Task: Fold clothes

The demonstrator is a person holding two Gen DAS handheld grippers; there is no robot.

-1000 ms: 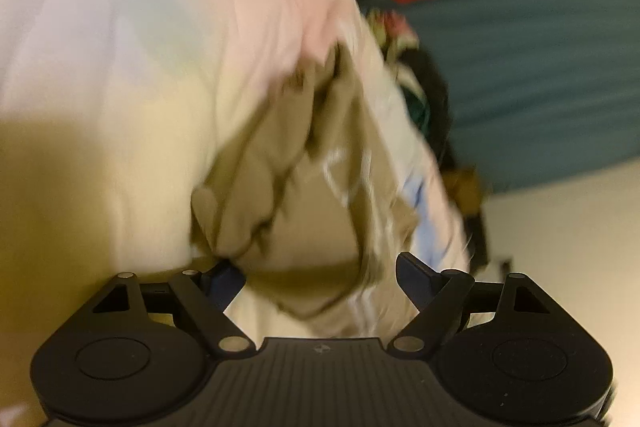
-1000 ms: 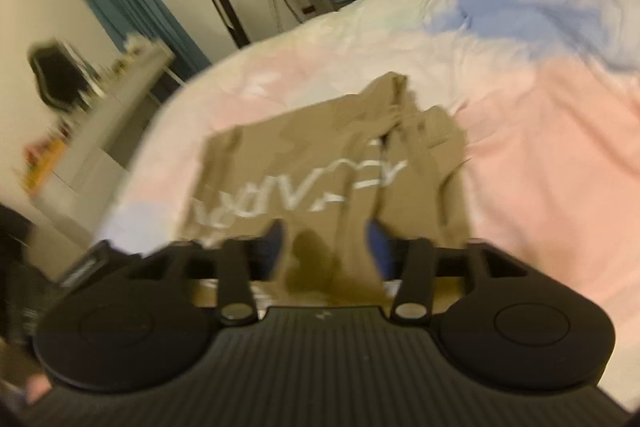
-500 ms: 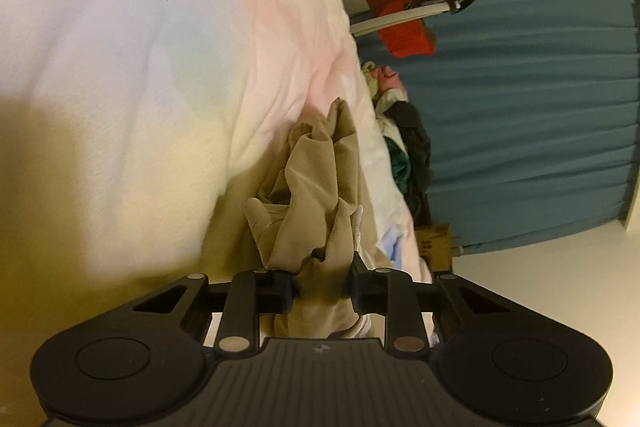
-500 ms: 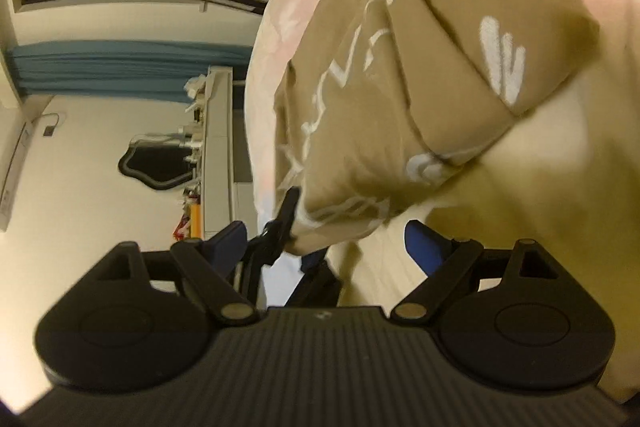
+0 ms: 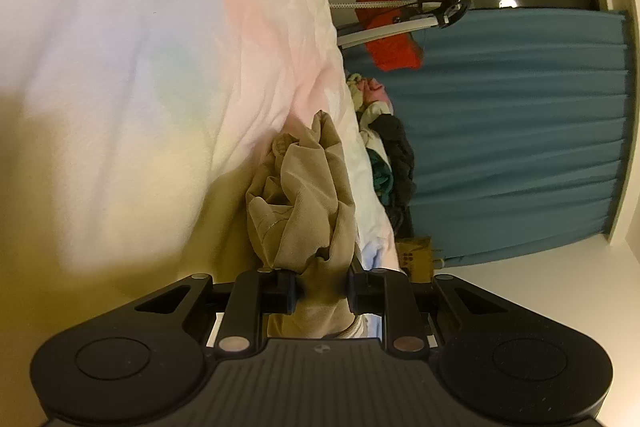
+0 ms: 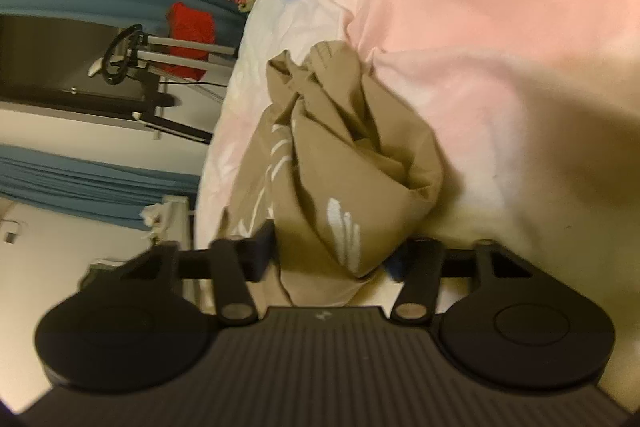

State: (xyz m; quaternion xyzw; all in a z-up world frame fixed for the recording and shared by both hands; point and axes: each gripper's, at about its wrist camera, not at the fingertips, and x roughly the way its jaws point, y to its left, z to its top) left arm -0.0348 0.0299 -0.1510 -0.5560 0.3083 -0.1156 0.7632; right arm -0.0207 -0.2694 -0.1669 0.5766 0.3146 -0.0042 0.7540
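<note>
Tan garment (image 5: 304, 203), white lettering (image 6: 342, 227) on its cloth, lies bunched and creased on the pastel bedspread (image 5: 120, 67), near the bed's edge. Left gripper (image 5: 322, 291): jaws drawn in and pinching a gathered fold of the garment; both pads press on the cloth. Right gripper (image 6: 334, 253): jaws have just been closing, with a thick wad of the same garment between them; the left pad touches the cloth, but contact at the right pad cannot be confirmed because that side is blurred. Further out: a heap of mixed clothes (image 5: 384, 155) at the bed's far edge, a red item (image 5: 390, 45) on a white rack, teal curtain (image 5: 520, 131) behind.
</note>
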